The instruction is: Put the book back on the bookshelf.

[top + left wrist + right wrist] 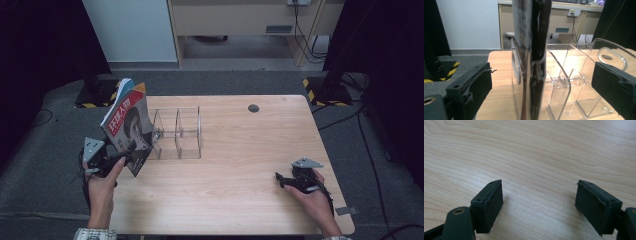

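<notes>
Jaws on the left gripper (131,150) stand spread wide in the high view, with the magazine (128,125) between them but no pad pressing on it. It stands on edge at the left end of the clear acrylic file rack (176,132), leaning left and toward the near side, its lower corner by the rack's left wall. The right gripper (278,178) rests on the bare worktop (240,170) well to the right, far from the rack, with its jaws also parted.

From the left gripper view, the magazine's spine edge (536,60) rises straight up the middle, clear of both pads (471,87), and a clear divider (559,82) curves just to its right. With nothing gripping it, the magazine looks free to tip; if its foot is not fully seated in the slot, it may slide out and fall flat toward the near left. Pulling the gripper back carelessly could catch a pad on the cover and drag it, or nudge the light rack along the worktop.

From the right gripper view, the two pads (490,202) sit apart over plain wood, holding nothing, too far off to steady anything.
</notes>
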The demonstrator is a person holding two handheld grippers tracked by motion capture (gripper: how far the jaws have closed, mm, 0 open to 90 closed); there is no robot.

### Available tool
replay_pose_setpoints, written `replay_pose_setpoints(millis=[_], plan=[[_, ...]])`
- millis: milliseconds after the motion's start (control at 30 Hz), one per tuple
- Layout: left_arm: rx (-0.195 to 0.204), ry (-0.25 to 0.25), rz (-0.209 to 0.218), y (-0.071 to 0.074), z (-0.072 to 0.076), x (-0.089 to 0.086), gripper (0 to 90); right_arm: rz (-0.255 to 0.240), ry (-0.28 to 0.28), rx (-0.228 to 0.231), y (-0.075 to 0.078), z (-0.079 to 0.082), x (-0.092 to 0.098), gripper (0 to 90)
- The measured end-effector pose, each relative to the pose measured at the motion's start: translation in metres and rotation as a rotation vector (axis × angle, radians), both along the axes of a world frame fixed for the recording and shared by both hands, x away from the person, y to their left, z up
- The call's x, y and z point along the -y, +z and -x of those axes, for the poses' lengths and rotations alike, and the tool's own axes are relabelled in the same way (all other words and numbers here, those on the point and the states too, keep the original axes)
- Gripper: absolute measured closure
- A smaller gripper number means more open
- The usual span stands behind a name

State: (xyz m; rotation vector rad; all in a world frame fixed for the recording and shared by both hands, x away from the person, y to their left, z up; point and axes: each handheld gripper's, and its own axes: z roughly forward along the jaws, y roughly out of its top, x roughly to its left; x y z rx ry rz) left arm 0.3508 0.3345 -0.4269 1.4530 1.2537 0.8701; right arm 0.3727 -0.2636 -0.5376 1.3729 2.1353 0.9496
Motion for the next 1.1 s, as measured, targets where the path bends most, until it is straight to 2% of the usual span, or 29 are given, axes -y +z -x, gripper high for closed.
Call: replay_pose_setpoints(millis=[233, 467, 700, 933, 1100], plan=[[-0.026, 0.008, 0.004, -0.007, 0.008, -0.005, 2.8, 0.002, 0.001, 0.002, 0.000, 0.000, 0.000, 22.4], [-0.057, 0.004, -0.043, -0.015, 0.014, -0.003, 3.8, 0.000, 0.000, -0.001, 0.000, 0.000, 0.000, 22.4], [-0.076, 0.009, -0.038, -0.019, 0.019, -0.002, 4.0, 0.003, 0.001, 0.002, 0.000, 0.000, 0.000, 22.4], [-0.116, 0.008, -0.060, -0.025, 0.025, 0.002, 4.5, 0.003, 0.001, 0.002, 0.000, 0.000, 0.000, 22.4], [-0.161, 0.012, -0.088, -0.033, 0.030, 0.003, 5.0, 0.000, 0.000, 0.000, 0.000, 0.000, 0.000, 22.3]])
